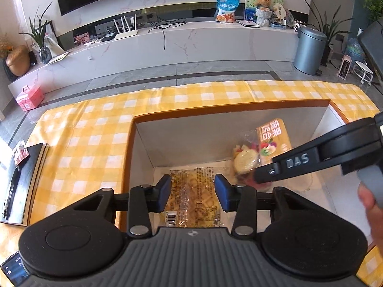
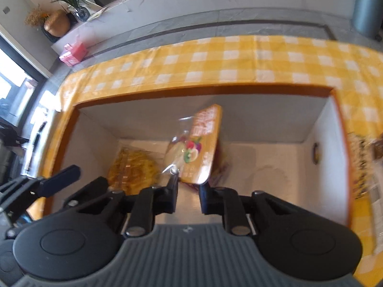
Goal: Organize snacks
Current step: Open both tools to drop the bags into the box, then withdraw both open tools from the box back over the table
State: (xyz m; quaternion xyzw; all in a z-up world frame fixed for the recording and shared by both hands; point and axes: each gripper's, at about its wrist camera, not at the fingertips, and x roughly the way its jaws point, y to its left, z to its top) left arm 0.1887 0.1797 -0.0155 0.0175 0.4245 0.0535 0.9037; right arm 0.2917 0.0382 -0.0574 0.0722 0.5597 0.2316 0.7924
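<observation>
The letters "DAS" are read in grey on the black arm of the right gripper [image 1: 265, 177], which enters from the right of the left wrist view. Large white Chinese characters are printed at the top of the orange packet [image 1: 274, 141], above a picture of fruit; its clear part shows pale slices. On the yellow packet [image 1: 191, 196] small dark print, a table and a barcode at its lower left corner are seen, too small to read.

Both packets lie inside the box [image 1: 182, 141], which has white walls and an orange rim and sits on a yellow checked cloth [image 1: 95, 129]. The yellow packet lies flat on the box floor at lower centre of the left wrist view, its long axis running up and down the frame. The orange packet stands tilted, long axis upward, top leaning toward the back wall.

The left gripper [image 1: 193, 192] is spread wide above the yellow packet, touching nothing. In the right wrist view the right gripper [image 2: 188, 185] is seen at the orange packet's [image 2: 203, 148] lower edge, its jaws narrowly apart; whether the packet is pinched cannot be told.
</observation>
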